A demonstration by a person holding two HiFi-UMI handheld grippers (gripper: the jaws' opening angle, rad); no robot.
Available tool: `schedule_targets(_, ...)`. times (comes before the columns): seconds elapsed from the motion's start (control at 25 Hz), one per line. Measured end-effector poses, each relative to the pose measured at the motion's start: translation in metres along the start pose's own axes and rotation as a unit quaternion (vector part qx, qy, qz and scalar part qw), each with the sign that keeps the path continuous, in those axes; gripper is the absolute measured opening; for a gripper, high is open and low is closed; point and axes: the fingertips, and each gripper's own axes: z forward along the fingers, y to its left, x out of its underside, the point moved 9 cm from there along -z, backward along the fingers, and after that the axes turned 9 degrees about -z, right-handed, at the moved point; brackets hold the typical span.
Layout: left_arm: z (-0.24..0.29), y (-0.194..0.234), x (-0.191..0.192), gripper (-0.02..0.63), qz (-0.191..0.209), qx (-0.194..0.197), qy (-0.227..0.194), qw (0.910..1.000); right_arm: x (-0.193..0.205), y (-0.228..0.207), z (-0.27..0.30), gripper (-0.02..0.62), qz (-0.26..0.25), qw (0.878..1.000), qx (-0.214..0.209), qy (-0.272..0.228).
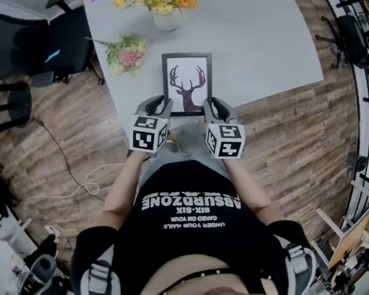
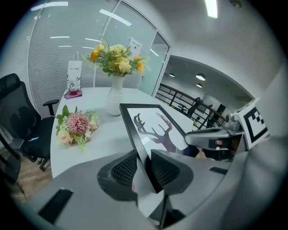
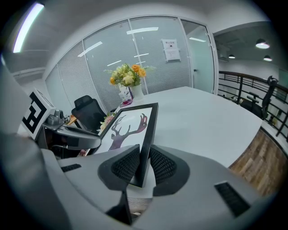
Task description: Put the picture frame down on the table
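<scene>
- The right hand-held gripper (image 3: 144, 165) has its two jaws pressed on the right edge of the picture frame (image 3: 135, 128), one jaw on each side
- The picture frame shows a dark deer head with big antlers
- The left hand-held gripper (image 3: 90, 141) is at the frame's other edge
- A white vase of yellow and orange flowers (image 3: 128, 78) stands far back on the grey surface (image 3: 202, 114)
- A black chair (image 3: 90, 111) is behind the frame
- Wooden floor (image 3: 266, 155) shows at the right
</scene>
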Motion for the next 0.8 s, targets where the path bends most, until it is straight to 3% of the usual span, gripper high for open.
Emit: schedule_targets(0.8,0.041,0.023,0.015,0.103,-0.017,-0.018,0.056,0.9981,0.021,-0.008,0.044,0.086,-0.005,0.999,-0.014,0.047)
